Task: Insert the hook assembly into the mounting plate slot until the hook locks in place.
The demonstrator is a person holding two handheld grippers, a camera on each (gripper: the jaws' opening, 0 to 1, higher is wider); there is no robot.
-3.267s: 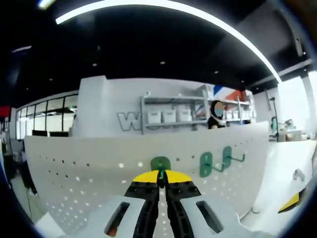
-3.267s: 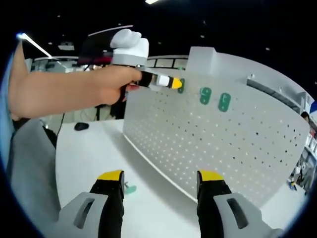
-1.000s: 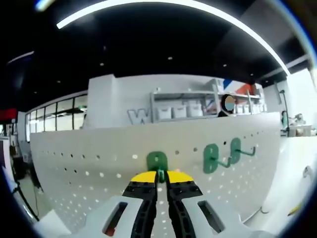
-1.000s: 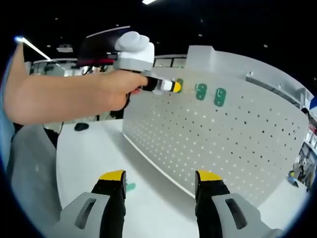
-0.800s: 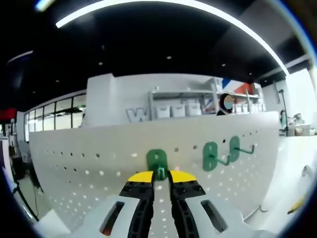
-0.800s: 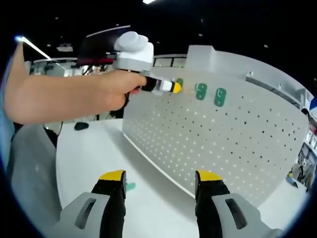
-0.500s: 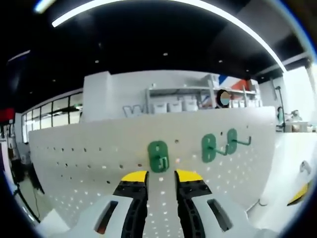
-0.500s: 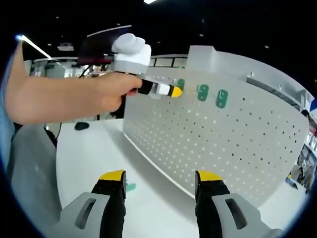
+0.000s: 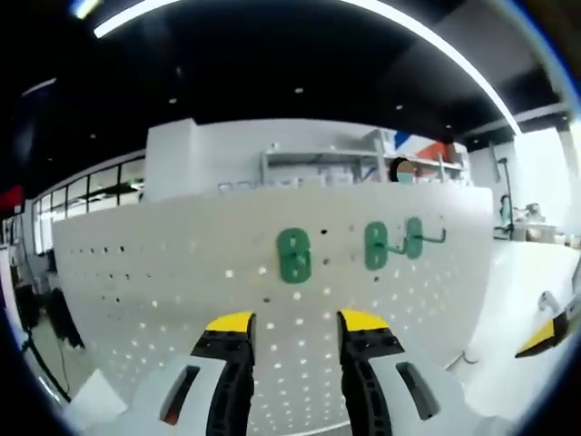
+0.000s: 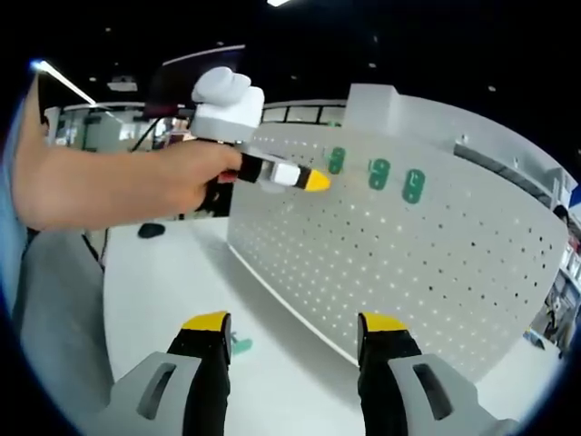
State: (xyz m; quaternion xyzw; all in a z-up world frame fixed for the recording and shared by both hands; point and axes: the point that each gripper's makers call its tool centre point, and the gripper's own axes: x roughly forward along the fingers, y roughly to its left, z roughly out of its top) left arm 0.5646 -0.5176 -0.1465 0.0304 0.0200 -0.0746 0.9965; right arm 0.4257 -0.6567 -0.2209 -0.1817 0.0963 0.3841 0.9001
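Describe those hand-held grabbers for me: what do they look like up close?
Each has two black jaws capped with yellow tips, rising from pale grey bodies with slotted openings. That goes for the left gripper and the right gripper alike. Seen from the right gripper view, the left gripper has a white block on top and a black-and-white barrel ending in yellow. The person's bare arm holds it; a light grey garment shows below.

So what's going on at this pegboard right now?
A person holds a gripper in each hand at a white pegboard. Three green hooks sit along its top rows. The left gripper hangs open in front of the leftmost one, not touching it. The right gripper waits open above the table.
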